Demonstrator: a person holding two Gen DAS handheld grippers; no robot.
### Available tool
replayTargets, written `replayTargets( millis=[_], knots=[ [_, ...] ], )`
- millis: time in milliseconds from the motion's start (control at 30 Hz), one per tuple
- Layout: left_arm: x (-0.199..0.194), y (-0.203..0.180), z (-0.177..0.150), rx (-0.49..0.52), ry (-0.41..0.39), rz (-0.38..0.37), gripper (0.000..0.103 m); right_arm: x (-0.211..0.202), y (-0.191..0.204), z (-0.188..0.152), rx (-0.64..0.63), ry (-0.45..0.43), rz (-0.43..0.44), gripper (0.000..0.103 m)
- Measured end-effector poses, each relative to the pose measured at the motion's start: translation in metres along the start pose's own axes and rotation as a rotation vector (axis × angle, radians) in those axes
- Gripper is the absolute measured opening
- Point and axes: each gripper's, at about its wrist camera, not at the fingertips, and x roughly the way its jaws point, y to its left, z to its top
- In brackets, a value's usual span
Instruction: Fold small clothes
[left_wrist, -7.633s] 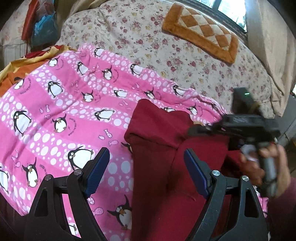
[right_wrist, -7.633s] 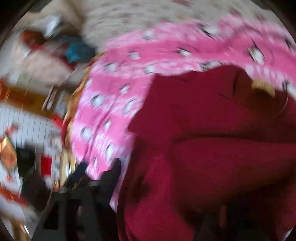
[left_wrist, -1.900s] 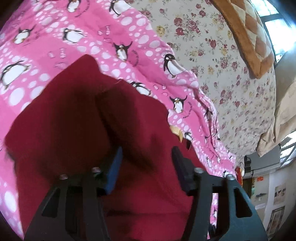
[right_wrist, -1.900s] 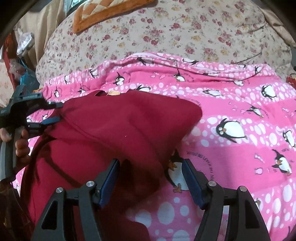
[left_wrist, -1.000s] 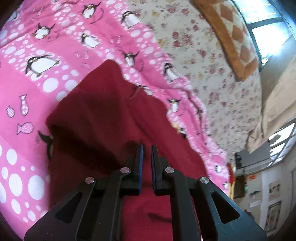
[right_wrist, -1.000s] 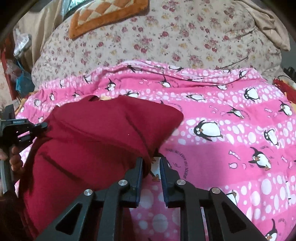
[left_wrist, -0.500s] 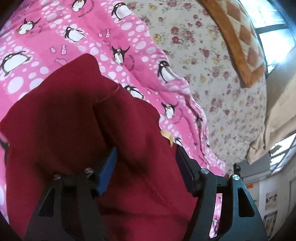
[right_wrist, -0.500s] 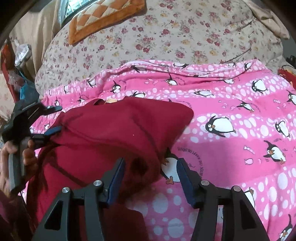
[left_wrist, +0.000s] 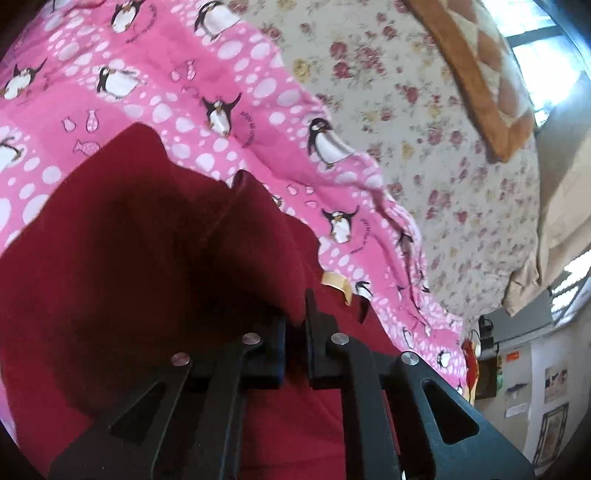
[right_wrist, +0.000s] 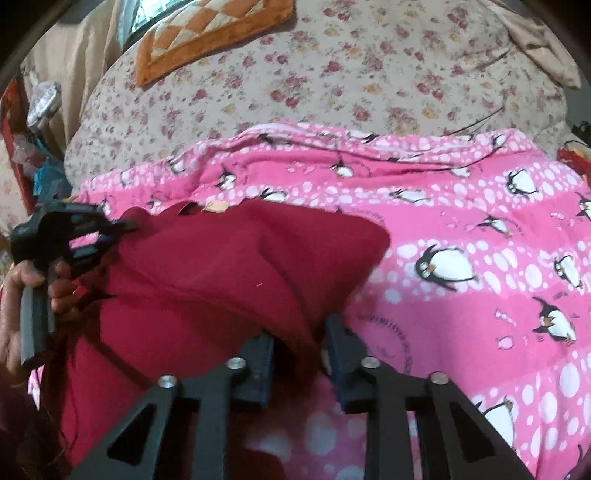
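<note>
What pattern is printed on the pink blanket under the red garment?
Black-and-white penguins with white dots and small fish on the pink blanket, clearest in the right wrist view.

Dark red garment (right_wrist: 207, 280): soft knit cloth, partly folded, one layer doubled over itself with a rounded fold edge at right. A tan label (left_wrist: 334, 282) shows at its upper edge. Two of its edges are bunched and lifted; the remainder lies rumpled.

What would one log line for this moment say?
left tongs: shut on dark red fabric garment | right tongs: closing on it | surface: pink penguin-print blanket
</note>
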Motion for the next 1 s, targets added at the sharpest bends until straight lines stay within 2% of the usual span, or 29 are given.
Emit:
replayTargets(
  millis=[133,233,333,367,400,467,500,533,633,733,767,833,867,900,933,967,1000],
  knots=[
    [-0.040,0.002,-0.015,0.019,-0.024,-0.071,0.006,-0.010,-0.005,0.001,0.014,-0.017,0.009,0.015],
    [-0.053,0.013,-0.032,0.029,-0.023,-0.041,0.006,-0.024,-0.007,0.001,-0.003,-0.041,0.014,0.015],
    [-0.042,0.034,-0.041,-0.003,0.022,0.000,0.006,-0.013,-0.013,-0.004,-0.026,0.090,0.048,0.015],
    [-0.040,0.040,-0.043,-0.026,0.032,-0.018,0.006,-0.013,-0.016,-0.004,-0.021,0.117,0.063,0.016],
    [-0.042,0.042,-0.044,-0.025,0.030,-0.026,0.007,-0.016,-0.019,-0.004,-0.009,0.128,0.083,0.020],
    [-0.044,0.037,-0.044,-0.005,0.031,-0.024,0.007,-0.033,-0.028,-0.001,0.027,0.097,0.117,0.043],
    [-0.045,0.034,-0.044,0.004,0.031,-0.018,0.007,-0.040,-0.031,0.001,0.044,0.071,0.131,0.064],
    [-0.045,0.032,-0.044,0.010,0.032,-0.013,0.007,-0.047,-0.035,0.004,0.071,0.037,0.139,0.075],
    [-0.046,0.025,-0.046,0.041,0.031,0.010,0.010,-0.039,-0.040,0.017,0.143,0.027,0.118,0.075],
    [-0.049,0.023,-0.049,0.055,0.026,0.027,0.018,-0.011,-0.028,0.031,0.118,0.059,0.083,0.073],
    [-0.051,0.022,-0.050,0.060,0.026,0.028,0.023,0.005,-0.020,0.039,0.086,0.085,0.066,0.071],
    [-0.057,0.017,-0.053,0.092,0.025,0.047,0.037,0.031,-0.006,0.046,0.020,0.130,0.017,0.055],
    [-0.062,0.013,-0.055,0.116,0.025,0.061,0.049,0.041,-0.002,0.047,-0.021,0.143,-0.024,0.052],
    [-0.067,0.011,-0.057,0.131,0.024,0.069,0.057,0.055,0.000,0.048,-0.074,0.157,-0.132,0.048],
    [-0.074,0.009,-0.059,0.146,0.018,0.076,0.061,0.065,-0.004,0.047,-0.089,0.169,-0.210,0.048],
    [-0.080,0.009,-0.061,0.164,0.012,0.087,0.065,0.071,-0.015,0.046,-0.042,0.178,-0.189,0.048],
    [-0.086,0.009,-0.063,0.186,0.010,0.104,0.066,0.070,-0.022,0.048,0.011,0.184,-0.156,0.048]
  ],
)
